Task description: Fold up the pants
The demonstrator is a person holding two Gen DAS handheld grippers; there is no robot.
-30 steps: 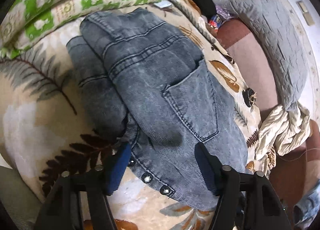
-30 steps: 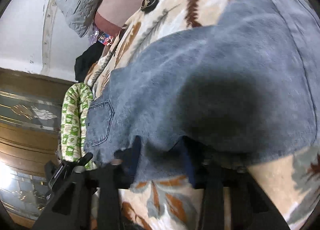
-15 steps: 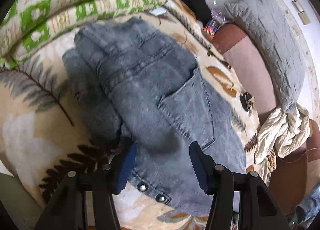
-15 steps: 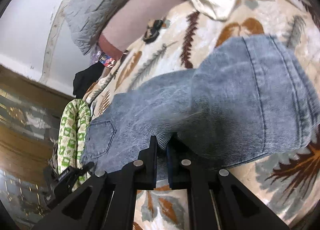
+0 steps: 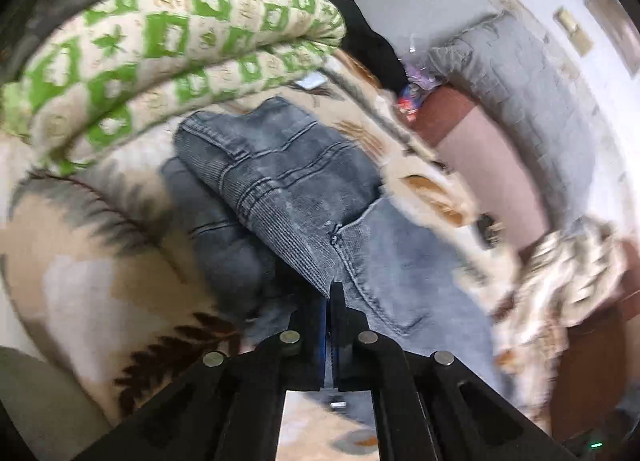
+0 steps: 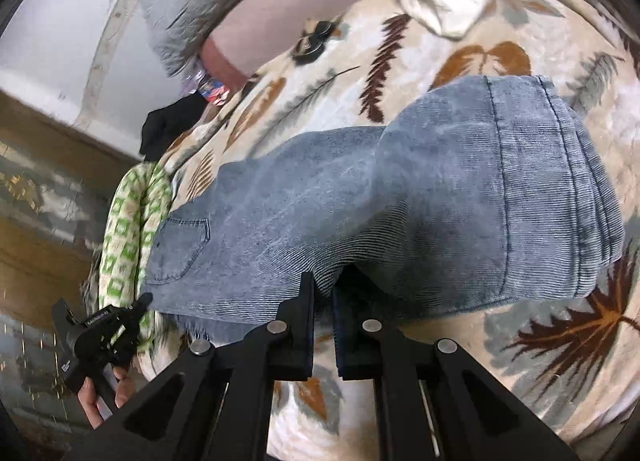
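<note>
Grey-blue jeans [image 5: 304, 189] lie on a leaf-print blanket [image 5: 80, 261]. My left gripper [image 5: 330, 293] is shut on a raised fold of denim beside the back pocket [image 5: 392, 261]. In the right wrist view the jeans [image 6: 400, 201] stretch from the pocket end at the left to the stitched hem [image 6: 560, 181] at the right. My right gripper [image 6: 325, 289] is shut on the near edge of the denim, which bulges up around the fingers. The left gripper [image 6: 132, 303] also shows there at the pocket end, with a hand [image 6: 96, 393] behind it.
A folded green-and-cream quilt [image 5: 168, 41] lies just beyond the jeans. A black garment [image 5: 368, 49], a grey quilted pillow [image 5: 520, 73] and a crumpled cream cloth [image 5: 560, 273] lie along the far and right sides. A small dark round object [image 6: 314, 39] sits on the blanket.
My left jaws have gone from wide open over the waistband to shut on the denim by the pocket. My right jaws have closed on the near edge and lifted away from the blanket.
</note>
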